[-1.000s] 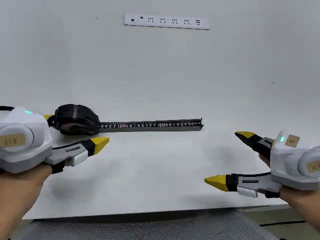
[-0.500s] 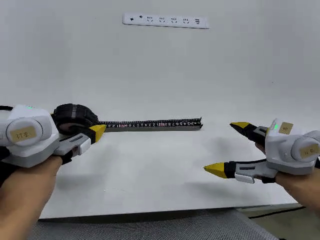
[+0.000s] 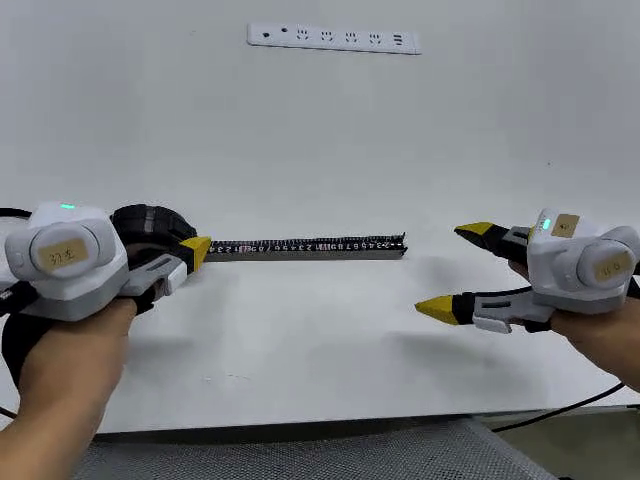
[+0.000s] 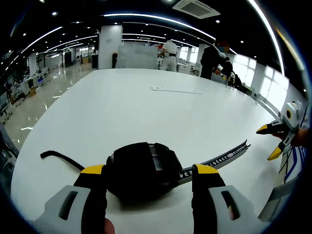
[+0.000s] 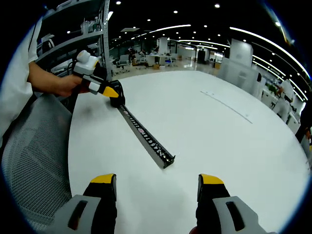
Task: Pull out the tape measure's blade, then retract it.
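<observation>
Overhead, rows of ceiling lights run through a large open hall with a glossy floor. People (image 4: 170,48) stand beyond the far edge of the matte white tabletop (image 3: 320,150). A white power strip (image 3: 333,39) lies flat at the far side, and a grey mesh chair (image 5: 39,161) sits at the near edge.

Since a second ago the left claw (image 4: 151,170) has moved up from the near side of the tape measure (image 3: 150,232), which lies at the left. It now straddles the case (image 4: 141,165) with its jaws open, one on each side, and a gap shows where the blade leaves. The blade (image 3: 305,245) has stayed out, flat on the tabletop, running right. The right claw (image 3: 440,268) has come a little closer to the blade's end and is open, holding nothing.

The case is rounded, black and ribbed, and the blade is a thin dark strip with pale marks. Both claws have white shells and black jaws with yellow tips.
</observation>
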`<control>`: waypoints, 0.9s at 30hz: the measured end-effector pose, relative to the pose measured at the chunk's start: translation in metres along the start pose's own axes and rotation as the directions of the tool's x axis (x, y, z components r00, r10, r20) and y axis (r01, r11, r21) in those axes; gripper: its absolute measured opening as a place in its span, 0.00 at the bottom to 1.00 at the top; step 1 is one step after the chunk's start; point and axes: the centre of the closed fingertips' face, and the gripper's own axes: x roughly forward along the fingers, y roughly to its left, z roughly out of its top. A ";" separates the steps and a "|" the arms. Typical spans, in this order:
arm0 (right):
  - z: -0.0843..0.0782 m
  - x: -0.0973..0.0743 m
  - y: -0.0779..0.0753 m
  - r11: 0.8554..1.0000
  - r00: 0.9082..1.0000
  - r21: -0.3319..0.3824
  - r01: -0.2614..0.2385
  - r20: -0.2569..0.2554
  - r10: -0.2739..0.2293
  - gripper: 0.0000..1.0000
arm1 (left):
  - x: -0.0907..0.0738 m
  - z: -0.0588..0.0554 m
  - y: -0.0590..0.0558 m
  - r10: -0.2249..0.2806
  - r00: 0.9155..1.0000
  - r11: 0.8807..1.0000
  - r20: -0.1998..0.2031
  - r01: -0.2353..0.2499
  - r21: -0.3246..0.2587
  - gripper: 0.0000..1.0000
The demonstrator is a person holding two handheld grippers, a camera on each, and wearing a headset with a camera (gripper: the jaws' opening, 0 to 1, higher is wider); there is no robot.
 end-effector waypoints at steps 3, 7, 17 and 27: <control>0.002 0.002 -0.003 1.000 1.000 -0.017 -0.008 -0.004 0.008 0.62 | 0.001 0.000 0.001 0.014 1.000 1.000 0.002 -0.014 0.001 0.67; 0.003 0.005 -0.008 0.999 1.000 -0.035 -0.022 -0.016 0.021 0.58 | 0.003 -0.001 0.004 0.031 0.999 1.000 0.004 -0.031 -0.001 0.66; 0.005 0.017 -0.014 0.993 0.998 -0.104 -0.057 -0.034 0.054 0.50 | 0.007 -0.002 0.007 0.059 0.998 0.998 0.006 -0.059 -0.019 0.64; 0.005 0.030 -0.015 0.985 0.994 -0.137 -0.101 -0.058 0.094 0.45 | 0.008 -0.004 0.008 0.068 0.998 0.998 -0.002 -0.068 0.000 0.62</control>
